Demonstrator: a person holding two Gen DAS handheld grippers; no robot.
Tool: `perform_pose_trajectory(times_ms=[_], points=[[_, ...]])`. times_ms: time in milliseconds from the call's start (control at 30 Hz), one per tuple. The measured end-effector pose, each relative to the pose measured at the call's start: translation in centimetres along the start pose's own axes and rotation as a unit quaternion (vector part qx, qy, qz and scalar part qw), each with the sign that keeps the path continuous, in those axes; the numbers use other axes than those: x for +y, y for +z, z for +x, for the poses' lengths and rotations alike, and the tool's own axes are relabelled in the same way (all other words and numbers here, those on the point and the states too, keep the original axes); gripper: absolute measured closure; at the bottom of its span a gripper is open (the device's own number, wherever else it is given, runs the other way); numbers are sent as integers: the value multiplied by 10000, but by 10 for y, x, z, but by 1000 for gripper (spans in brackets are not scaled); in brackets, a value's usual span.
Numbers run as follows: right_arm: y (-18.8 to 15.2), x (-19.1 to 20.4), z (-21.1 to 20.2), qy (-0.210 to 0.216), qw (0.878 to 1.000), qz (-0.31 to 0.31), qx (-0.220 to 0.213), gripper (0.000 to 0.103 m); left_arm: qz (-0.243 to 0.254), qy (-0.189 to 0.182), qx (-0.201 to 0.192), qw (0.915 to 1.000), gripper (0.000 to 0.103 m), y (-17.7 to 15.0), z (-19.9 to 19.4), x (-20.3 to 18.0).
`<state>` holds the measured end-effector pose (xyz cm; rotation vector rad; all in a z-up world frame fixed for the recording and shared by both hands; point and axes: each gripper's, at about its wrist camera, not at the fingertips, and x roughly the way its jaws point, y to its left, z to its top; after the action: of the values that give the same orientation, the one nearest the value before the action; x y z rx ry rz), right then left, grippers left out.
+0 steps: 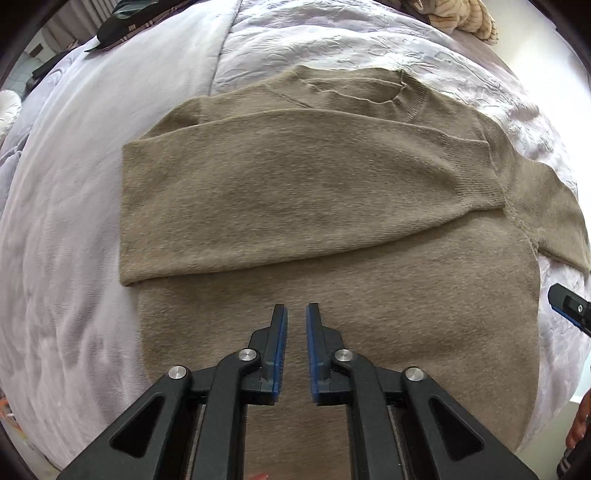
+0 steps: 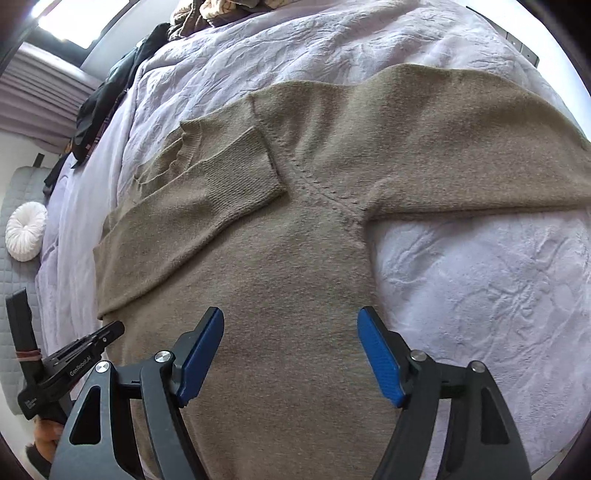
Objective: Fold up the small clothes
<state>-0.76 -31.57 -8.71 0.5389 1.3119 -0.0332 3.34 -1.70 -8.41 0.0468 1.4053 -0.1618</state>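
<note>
1. A lilac bedspread [image 1: 74, 221] carries dark clothes [image 1: 118, 26] at its far left and a tan heap [image 1: 461, 18] at the far edge. A round white cushion [image 2: 26, 230] lies off to the left.
2. Nothing covers the sweater [image 1: 332, 369], spread flat mid-bed, olive-brown knit. One sleeve [image 1: 295, 192] is folded across the chest, the other [image 2: 480, 155] stretches right.
3. Left gripper [image 1: 296, 308] hangs above the hem, jaws parted (narrowly, gripping nothing).
4. Right gripper [image 2: 291, 314] gapes wide, empty.

place: bedroom | evidence: lilac bedspread [image 2: 480, 295], curtain [image 2: 40, 96], round cushion [image 2: 26, 232]
</note>
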Motion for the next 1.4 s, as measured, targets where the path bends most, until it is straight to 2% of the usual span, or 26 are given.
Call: perform_pose_trajectory(times_ms=[33, 67, 300, 467, 633, 733, 767, 867, 900, 933, 1000, 1067, 1267, 1367, 1400], points=[[0, -2, -1, -30, 10000, -1, -22, 22, -13, 68, 3, 10000, 4, -4, -4, 3], [0, -5, -2, -57, 10000, 0, -42, 22, -7, 219, -70, 9997, 0, -4, -2, -1], [0, -22, -11, -155, 9998, 8, -106, 21, 150, 275, -119, 9994, 1, -14, 35, -32], [3, -43, -19, -44, 9997, 152, -186, 21, 247, 135, 102, 9996, 1, -19, 69, -51], [10, -103, -37, 344, 9935, 955, -507, 21, 400, -73, 171, 9990, 1, -28, 100, -82], [14, -153, -52, 434, 9823, 1598, -877, 21, 397, -175, 191, 9989, 1, -30, 116, -101], [15, -169, -56, 487, 9772, 1807, -1007, 21, 400, -202, 186, 9988, 1, -30, 120, -108], [16, -224, -70, 790, 9497, 2656, -1457, 21, 519, -245, 164, 9982, 1, -29, 139, -133], [15, -246, -74, 963, 9340, 3006, -1675, 21, 558, -263, 159, 9980, 1, -30, 144, -140], [14, -259, -76, 1047, 9245, 3201, -1785, 21, 584, -270, 158, 9978, 1, -30, 147, -145], [13, -289, -78, 1290, 8967, 3701, -2057, 21, 654, -319, 173, 9972, 1, -29, 162, -162], [15, -307, -76, 1572, 8767, 3953, -2246, 21, 696, -330, 183, 9969, 1, -29, 172, -173], [24, -331, -64, 2358, 8289, 4398, -2528, 21, 757, -331, 69, 9966, 1, -22, 199, -214], [20, -340, -56, 2899, 7955, 4640, -2606, 21, 733, -346, 6, 9967, 1, -22, 211, -222], [18, -341, -51, 2995, 7869, 4741, -2576, 25, 700, -347, -12, 9969, 1, -18, 215, -231]])
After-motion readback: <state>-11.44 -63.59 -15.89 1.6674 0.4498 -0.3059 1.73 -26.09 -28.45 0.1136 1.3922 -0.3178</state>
